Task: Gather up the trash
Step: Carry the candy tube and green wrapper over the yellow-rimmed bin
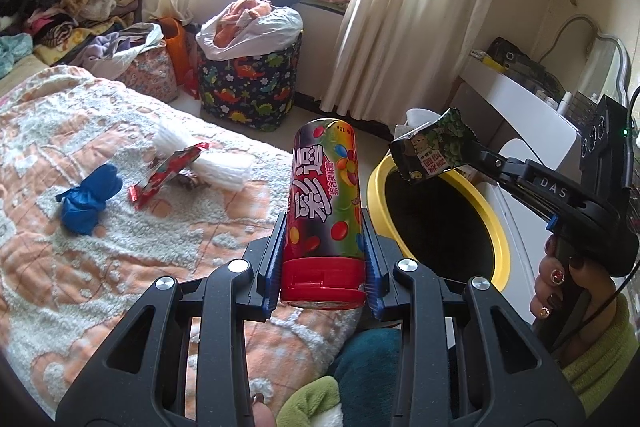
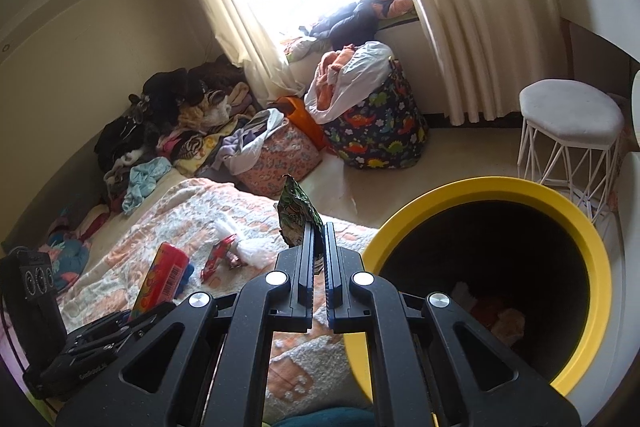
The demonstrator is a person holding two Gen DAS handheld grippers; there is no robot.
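Observation:
My left gripper is shut on a colourful candy tube with a red cap, held above the bed; the tube also shows in the right wrist view. My right gripper is shut on a green snack wrapper, which in the left wrist view hangs over the rim of the yellow trash bin. The bin stands beside the bed with some trash inside. On the blanket lie a red wrapper, a blue crumpled piece and a white wad.
The bed blanket fills the left. A dinosaur-print basket of laundry and a pink bag stand on the floor near the curtains. A white stool is behind the bin. Clothes are piled along the wall.

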